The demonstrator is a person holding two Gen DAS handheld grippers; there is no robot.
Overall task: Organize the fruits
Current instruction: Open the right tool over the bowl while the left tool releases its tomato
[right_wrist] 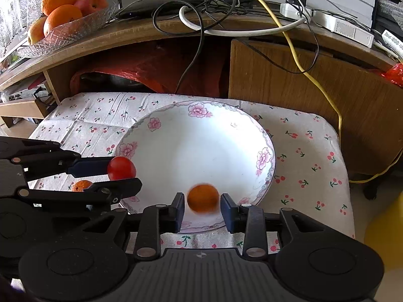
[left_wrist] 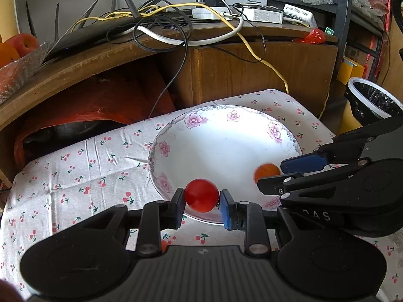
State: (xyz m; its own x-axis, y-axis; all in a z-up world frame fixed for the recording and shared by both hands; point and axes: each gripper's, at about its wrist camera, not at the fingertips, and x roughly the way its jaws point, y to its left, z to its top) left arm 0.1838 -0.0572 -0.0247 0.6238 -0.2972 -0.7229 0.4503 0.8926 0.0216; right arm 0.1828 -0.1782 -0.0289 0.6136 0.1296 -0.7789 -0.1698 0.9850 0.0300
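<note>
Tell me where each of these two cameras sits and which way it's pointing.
Left wrist view: sits on the left tongs, looking forward over the floral plate toward the wooden desk; its own fingers hold a red tomato; right tongs enter from the right.
Right wrist view: sits on the right tongs, same facing; its fingers flank a blurred small orange; left tongs enter from the left.
Shared: plate, both fruits, cherry-print cloth.

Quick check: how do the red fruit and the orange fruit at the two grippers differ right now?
The red fruit is glossy red and sharp; the orange fruit is matte orange and motion-blurred. The left gripper is clamped on the red fruit, while the orange fruit sits between the right gripper's fingers with gaps both sides. Both are small, round, over the plate.
</note>
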